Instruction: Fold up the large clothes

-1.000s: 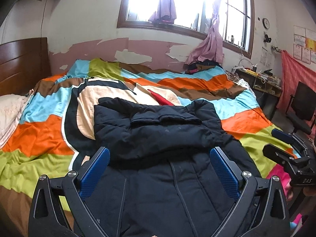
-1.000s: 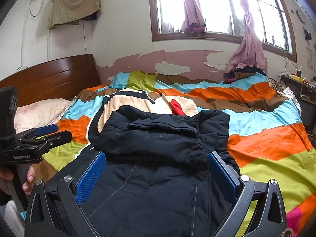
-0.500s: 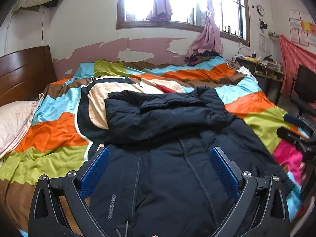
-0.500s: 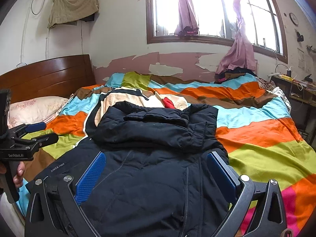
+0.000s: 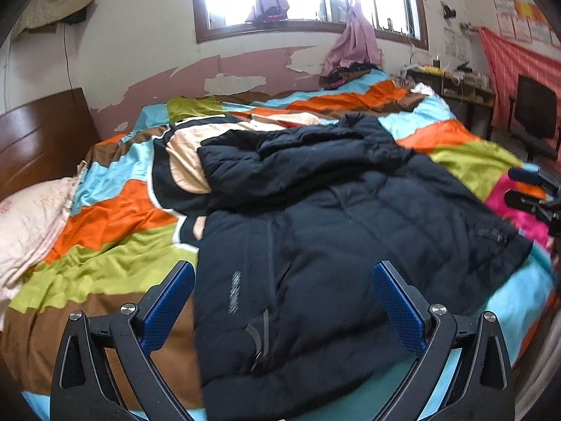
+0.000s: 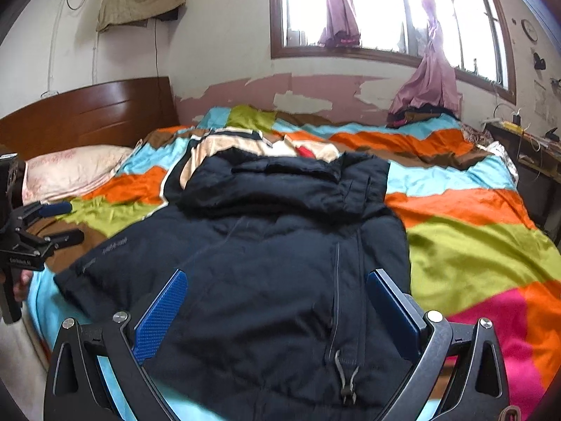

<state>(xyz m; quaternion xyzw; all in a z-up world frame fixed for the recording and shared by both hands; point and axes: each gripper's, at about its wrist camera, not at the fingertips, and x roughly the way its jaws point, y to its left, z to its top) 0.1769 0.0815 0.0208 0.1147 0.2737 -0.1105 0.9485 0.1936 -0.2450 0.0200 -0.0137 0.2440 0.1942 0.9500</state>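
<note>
A large dark navy padded jacket (image 5: 333,231) lies on the bed, its upper part folded down over the body; it also shows in the right wrist view (image 6: 273,245). My left gripper (image 5: 284,301) is open and empty, held above the jacket's near hem. My right gripper (image 6: 277,308) is open and empty above the hem near the zipper pull (image 6: 345,368). The left gripper also shows at the left edge of the right wrist view (image 6: 52,224), and the right gripper at the right edge of the left wrist view (image 5: 529,186).
The bed carries a bright striped cover (image 6: 466,231) with a cream and black garment (image 5: 189,161) under the jacket. A pillow (image 5: 28,221) and wooden headboard (image 6: 84,115) are left. A desk (image 5: 459,87) and chair (image 5: 536,119) stand right.
Both grippers have pulled back toward the foot of the bed, so more of the jacket's lower body and hem shows. Both stay open and empty.
</note>
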